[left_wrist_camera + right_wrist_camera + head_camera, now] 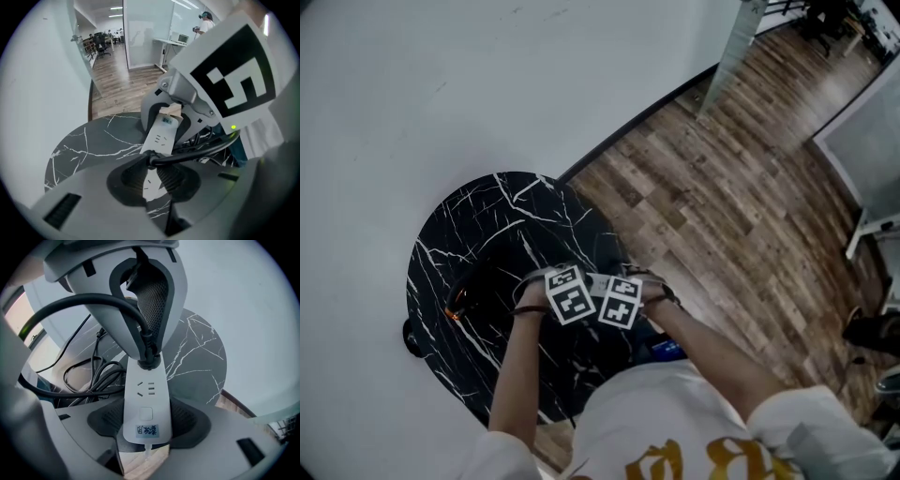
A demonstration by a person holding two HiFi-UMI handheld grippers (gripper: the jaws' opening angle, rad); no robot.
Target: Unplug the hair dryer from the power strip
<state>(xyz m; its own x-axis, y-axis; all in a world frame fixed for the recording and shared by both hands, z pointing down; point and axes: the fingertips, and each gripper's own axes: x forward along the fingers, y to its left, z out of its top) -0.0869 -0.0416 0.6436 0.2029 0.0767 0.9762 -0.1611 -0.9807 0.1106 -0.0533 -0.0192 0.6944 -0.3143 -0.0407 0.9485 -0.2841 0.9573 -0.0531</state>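
A white power strip (145, 399) lies on the black marble table (199, 350). My right gripper (146, 420) is shut on its near end, by the switch and label. A black plug (149, 359) sits in the strip's far socket. My left gripper (150, 161) is shut on that plug (149, 157), its ribbed pads on either side. The plug's black cable (201, 149) runs off to the right. In the head view both marker cubes (570, 293) sit side by side over the table (487, 225); the jaws are hidden beneath them.
Loose coils of black cable (89, 373) lie on the table beside the strip. A dark shape with an orange glow (456, 305) rests at the table's left. A white wall curves behind; wood floor (722, 187) lies to the right. A blue object (670, 350) shows under my right forearm.
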